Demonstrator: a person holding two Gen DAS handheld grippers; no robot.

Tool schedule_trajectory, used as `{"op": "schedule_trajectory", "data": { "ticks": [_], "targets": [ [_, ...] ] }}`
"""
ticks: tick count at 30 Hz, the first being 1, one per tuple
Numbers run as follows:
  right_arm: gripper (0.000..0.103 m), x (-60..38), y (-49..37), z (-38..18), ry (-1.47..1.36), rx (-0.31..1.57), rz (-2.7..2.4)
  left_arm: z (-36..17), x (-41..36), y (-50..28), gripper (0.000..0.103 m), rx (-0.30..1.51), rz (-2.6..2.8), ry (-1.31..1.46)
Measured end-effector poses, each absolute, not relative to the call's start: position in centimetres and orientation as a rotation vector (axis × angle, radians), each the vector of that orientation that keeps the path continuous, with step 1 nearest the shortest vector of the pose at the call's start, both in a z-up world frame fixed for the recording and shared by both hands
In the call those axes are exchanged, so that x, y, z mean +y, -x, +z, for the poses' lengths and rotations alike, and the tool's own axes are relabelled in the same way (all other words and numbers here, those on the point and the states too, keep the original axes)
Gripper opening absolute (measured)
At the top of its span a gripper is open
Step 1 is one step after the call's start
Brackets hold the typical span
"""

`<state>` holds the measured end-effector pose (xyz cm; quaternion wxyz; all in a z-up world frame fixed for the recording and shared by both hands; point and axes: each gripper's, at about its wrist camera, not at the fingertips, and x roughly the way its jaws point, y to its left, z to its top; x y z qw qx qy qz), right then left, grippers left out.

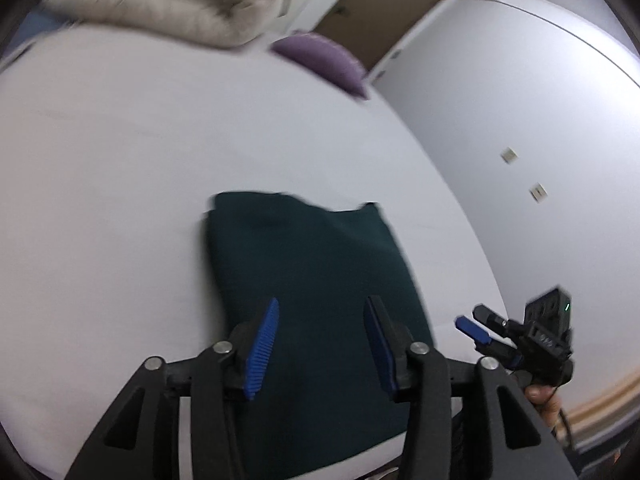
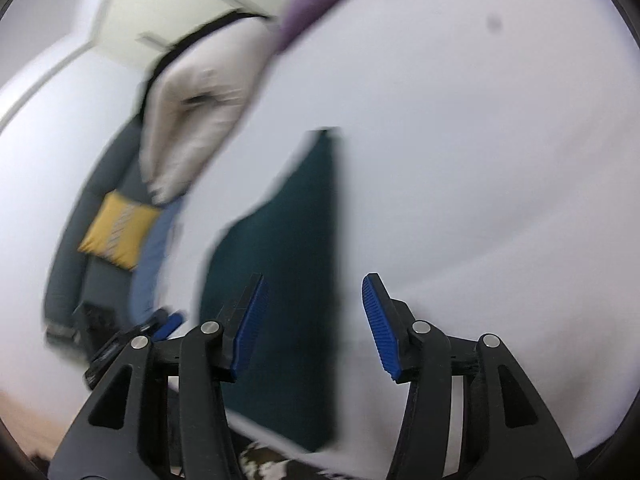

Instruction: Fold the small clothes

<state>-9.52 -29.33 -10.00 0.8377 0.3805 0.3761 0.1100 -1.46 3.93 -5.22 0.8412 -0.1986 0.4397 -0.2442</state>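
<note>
A dark green folded garment (image 1: 316, 292) lies flat on the white bed (image 1: 100, 200). My left gripper (image 1: 322, 320) is open and empty, above the garment's near part. The right gripper (image 1: 476, 326) shows at the garment's right edge in the left wrist view. In the right wrist view the same garment (image 2: 288, 264) lies below the open, empty right gripper (image 2: 314, 300), its straight edge between the fingers. The left gripper's blue tip (image 2: 170, 324) shows at the left there. Both views are motion blurred.
A rolled beige duvet (image 1: 168, 0) and a purple pillow (image 1: 324, 62) sit at the bed's far end. A white wall (image 1: 520, 140) runs along the bed's right side. A grey sofa (image 2: 96, 200) with a yellow cushion (image 2: 118, 230) stands beyond the bed.
</note>
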Motion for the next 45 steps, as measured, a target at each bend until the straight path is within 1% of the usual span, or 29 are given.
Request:
{"op": "schedule_trajectory", "data": {
  "ticks": [3, 5, 8, 9, 11, 12, 15, 17, 20, 21, 23, 24, 25, 26, 28, 29, 30, 32, 33, 34, 36, 40, 45],
  "targets": [
    [0.049, -25.3, 9.4, -8.6, -0.764, 0.812, 0.411, -5.6, 1.1, 2.3, 0.051, 0.938, -0.565, 0.374],
    [0.049, -23.2, 9.4, -8.8, -0.752, 0.848, 0.489, -7.1, -0.1, 2.8, 0.051, 0.982, -0.573, 0.348],
    [0.049, -20.7, 10.0, -10.4, -0.693, 0.931, 0.556, -9.8, -0.3, 3.1, 0.051, 1.043, -0.567, 0.371],
    [0.048, -20.1, 10.3, -11.9, -0.68, 0.997, 0.551, -10.5, -0.1, 3.2, 0.05, 1.048, -0.564, 0.379],
    [0.043, -20.3, 10.9, -14.3, -0.679, 1.054, 0.512, -11.3, 0.5, 3.4, 0.049, 1.044, -0.579, 0.418],
    [0.038, -20.7, 11.5, -15.0, -0.693, 1.038, 0.524, -11.5, 1.0, 3.5, 0.049, 1.039, -0.588, 0.431],
    [0.033, -22.1, 12.9, -15.8, -0.752, 0.985, 0.556, -12.0, 1.6, 3.6, 0.047, 1.026, -0.609, 0.454],
    [0.032, -22.7, 13.4, -15.9, -0.768, 0.982, 0.551, -12.1, 2.0, 3.8, 0.045, 1.021, -0.607, 0.48],
    [0.035, -23.7, 14.3, -14.9, -0.757, 0.968, 0.537, -10.9, 2.0, 4.4, 0.045, 0.999, -0.581, 0.463],
    [0.036, -24.3, 14.4, -14.4, -0.744, 0.958, 0.523, -10.6, 2.2, 4.7, 0.048, 0.989, -0.57, 0.45],
    [0.045, -25.1, 15.1, -13.0, -0.704, 0.939, 0.453, -9.1, 2.5, 5.6, 0.053, 0.942, -0.523, 0.398],
    [0.051, -25.3, 15.1, -12.2, -0.68, 0.928, 0.416, -8.1, 2.6, 6.2, 0.059, 0.902, -0.49, 0.358],
    [0.054, -25.6, 15.6, -11.0, -0.626, 0.904, 0.351, -7.2, 2.6, 6.5, 0.066, 0.873, -0.47, 0.33],
    [0.054, -25.9, 15.8, -10.0, -0.587, 0.886, 0.31, -5.9, 2.6, 7.2, 0.069, 0.819, -0.435, 0.279],
    [0.055, -25.4, 16.5, -7.3, -0.472, 0.828, 0.224, -3.5, 2.0, 8.5, 0.091, 0.71, -0.364, 0.182],
    [0.058, -25.2, 16.8, -6.2, -0.427, 0.802, 0.191, -2.0, 1.8, 9.4, 0.097, 0.638, -0.315, 0.125],
    [0.064, -24.7, 17.0, -4.9, -0.37, 0.771, 0.148, -0.5, 1.6, 10.3, 0.103, 0.56, -0.273, 0.079],
    [0.071, -23.6, 17.4, -2.3, -0.269, 0.708, 0.068, 1.6, 1.0, 11.7, 0.103, 0.457, -0.228, 0.017],
    [0.081, -22.8, 17.8, -1.3, -0.221, 0.667, 0.027, 2.5, 0.6, 12.1, 0.103, 0.423, -0.209, -0.01],
    [0.093, -22.2, 18.3, 0.1, -0.174, 0.615, -0.011, 3.4, 0.1, 12.6, 0.103, 0.39, -0.183, -0.038],
    [0.103, -21.0, 19.9, 2.7, -0.104, 0.492, -0.068, 5.0, -0.5, 13.6, 0.103, 0.337, -0.133, -0.075],
    [0.103, -19.1, 22.4, 7.0, 0.007, 0.312, -0.137, 8.1, -0.1, 16.0, 0.103, 0.183, -0.054, -0.065],
    [0.103, -18.4, 24.3, 10.2, -0.018, 0.235, -0.158, 10.6, 0.7, 17.1, 0.103, 0.148, -0.052, -0.025]
  ]
}}
